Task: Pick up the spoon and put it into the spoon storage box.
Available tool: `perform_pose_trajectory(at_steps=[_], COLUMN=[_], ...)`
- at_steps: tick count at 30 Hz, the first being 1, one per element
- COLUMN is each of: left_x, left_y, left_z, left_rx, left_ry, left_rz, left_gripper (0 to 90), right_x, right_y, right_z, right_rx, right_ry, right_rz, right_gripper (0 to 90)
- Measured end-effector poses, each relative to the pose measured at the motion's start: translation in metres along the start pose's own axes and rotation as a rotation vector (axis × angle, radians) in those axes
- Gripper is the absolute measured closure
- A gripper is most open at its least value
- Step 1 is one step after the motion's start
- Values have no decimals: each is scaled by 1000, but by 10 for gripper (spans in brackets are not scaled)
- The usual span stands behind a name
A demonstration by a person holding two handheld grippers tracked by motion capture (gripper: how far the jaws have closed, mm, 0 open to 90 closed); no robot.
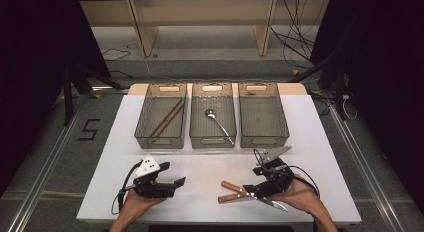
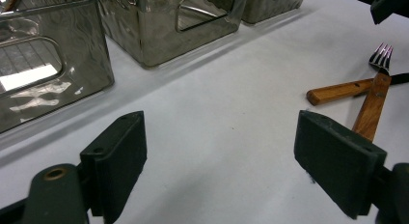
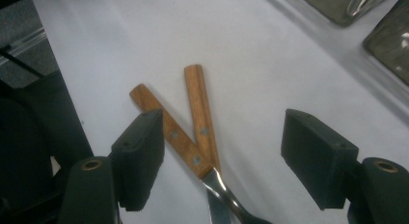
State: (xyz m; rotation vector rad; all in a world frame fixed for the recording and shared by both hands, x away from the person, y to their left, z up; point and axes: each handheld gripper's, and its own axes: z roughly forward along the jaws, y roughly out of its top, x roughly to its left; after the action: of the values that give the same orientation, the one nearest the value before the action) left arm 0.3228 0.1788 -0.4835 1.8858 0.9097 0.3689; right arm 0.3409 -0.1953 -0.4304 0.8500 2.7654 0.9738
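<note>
Wooden-handled steel fork (image 3: 201, 120) and wooden-handled knife (image 3: 166, 130) lie crossed on the white counter (image 1: 210, 164), their flat brown riveted handles meeting where the metal begins. In the high view we find them at about five o'clock of the counter, just ahead of the right tool (image 1: 250, 189). In the right gripper view we see that tool standing wide, its matte black rectangular pads to either side of the crossing, gripping nothing; whether a pad brushes the knife handle we cannot tell. Our left tool (image 2: 219, 161), at seven o'clock, is also spread wide and empty over bare counter; its view alone gives us the fork's shiny tines at two o'clock. The high view adds three smoky translucent plastic bins (image 1: 264, 141) at twelve o'clock, holding brown wooden chopsticks (image 1: 166, 120) and a polished steel spoon (image 1: 219, 124).
</note>
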Motion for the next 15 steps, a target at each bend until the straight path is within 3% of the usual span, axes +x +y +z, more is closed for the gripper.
perform_pose_trajectory(at_steps=[11,15], left_x=[0,0], left_y=[0,0], left_z=[1,1], left_rx=[5,1], left_ry=[0,1], left_rz=[-3,-4], left_gripper=[186,186], right_x=[6,11], right_y=[-5,-5], right_z=[11,15], right_rx=[69,90], right_ry=[5,-8], right_rz=[-39,-74], right_gripper=[325,326])
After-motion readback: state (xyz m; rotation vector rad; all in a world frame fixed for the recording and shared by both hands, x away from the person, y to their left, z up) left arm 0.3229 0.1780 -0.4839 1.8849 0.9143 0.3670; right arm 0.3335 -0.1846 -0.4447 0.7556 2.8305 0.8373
